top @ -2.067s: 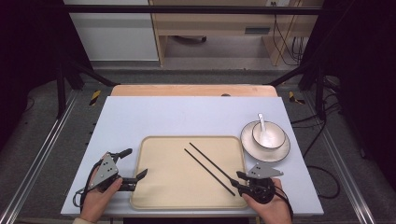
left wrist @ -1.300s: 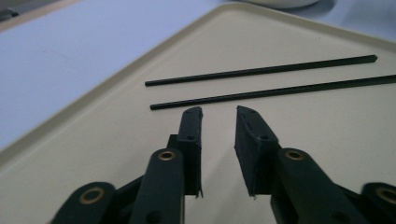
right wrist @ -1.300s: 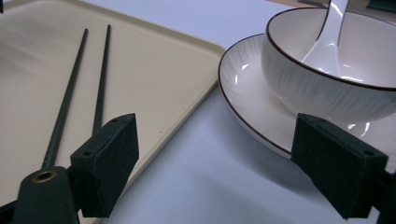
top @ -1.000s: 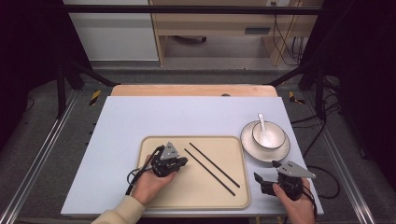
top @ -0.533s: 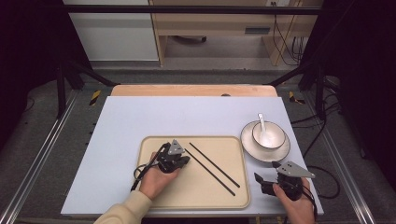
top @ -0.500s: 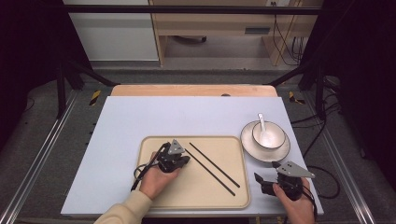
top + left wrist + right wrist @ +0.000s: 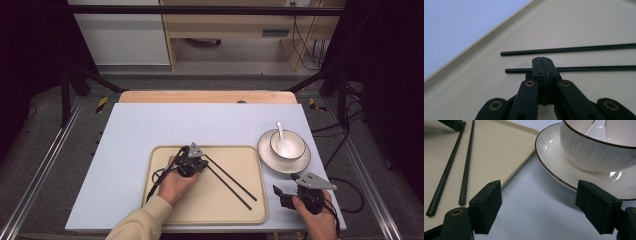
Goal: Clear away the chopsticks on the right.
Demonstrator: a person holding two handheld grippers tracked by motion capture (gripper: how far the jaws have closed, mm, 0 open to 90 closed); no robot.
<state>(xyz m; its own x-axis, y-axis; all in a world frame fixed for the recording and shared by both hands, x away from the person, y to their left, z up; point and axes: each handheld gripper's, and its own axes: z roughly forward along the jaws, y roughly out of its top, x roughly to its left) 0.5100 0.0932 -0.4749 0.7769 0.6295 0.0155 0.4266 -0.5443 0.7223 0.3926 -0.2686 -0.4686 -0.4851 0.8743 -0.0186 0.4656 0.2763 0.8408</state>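
The two black chopsticks (image 7: pixel 231 178) lie side by side on the beige tray (image 7: pixel 250 212), slanting from its far middle toward its near right, parallel with a small gap between them and both flat on the tray floor; neither is lifted. In the left gripper view the nearer chopstick (image 7: pixel 594 68) runs straight across just beyond the jaw tips, and the farther chopstick (image 7: pixel 564 50) lies a little past it, their blunt ends close to the tray's raised rim. The left gripper (image 7: pixel 194 162) sits low over the far ends of the sticks, its jaws clenched flat against each other with nothing between them; the tips look to be at or touching the nearer stick, though real contact is hard to confirm. Judging from this, the work is at its start: the hand has reached the sticks, but no grasp exists, and the jaws would have to part before they could take one. The right gripper (image 7: pixel 286 195) rests at the near right corner of the table (image 7: pixel 130 130), just right of the tray, its jaws spread wide and empty, having just been closing a little. Just beyond it stands a saucer (image 7: pixel 270 160) bearing a white bowl (image 7: pixel 295 142) with a spoon (image 7: pixel 279 131) in it, untouched. Picking up, carrying and placing all appear to lie ahead
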